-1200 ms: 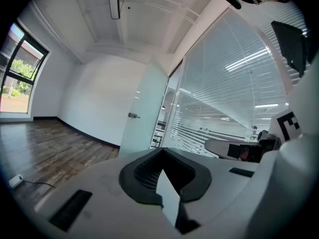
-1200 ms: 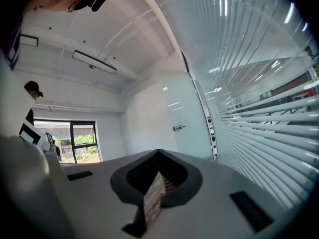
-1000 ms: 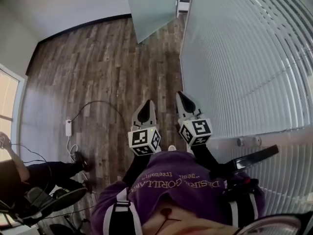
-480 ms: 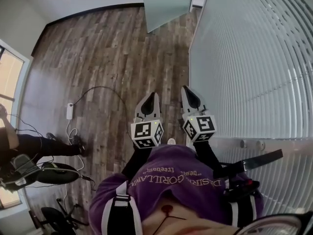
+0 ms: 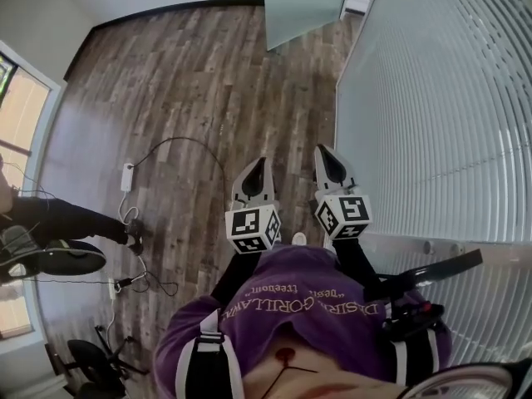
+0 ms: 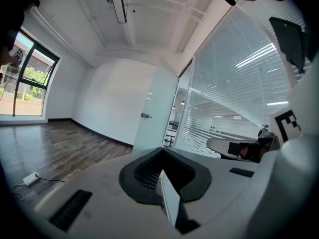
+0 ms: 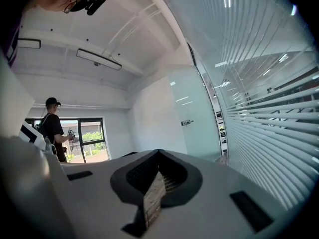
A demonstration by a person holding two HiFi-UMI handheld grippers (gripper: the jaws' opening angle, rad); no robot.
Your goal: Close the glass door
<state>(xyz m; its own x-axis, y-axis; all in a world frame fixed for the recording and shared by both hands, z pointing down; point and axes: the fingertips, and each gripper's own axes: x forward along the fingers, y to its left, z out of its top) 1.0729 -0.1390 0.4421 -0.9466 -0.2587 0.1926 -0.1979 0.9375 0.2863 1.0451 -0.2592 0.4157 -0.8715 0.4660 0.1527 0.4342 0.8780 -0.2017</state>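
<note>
Shifted right in head view since 1 s ago: glass door, well ahead, open. Closed, empty, carried level for approach: left claw, right claw.

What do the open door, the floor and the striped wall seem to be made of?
Door: probably frosted glass; pale, smooth, milky panel. Floor: wood-look planks, slightly glossy; grain and seams show. Striped wall: likely glass with frosted bands; lights show between them.
</note>
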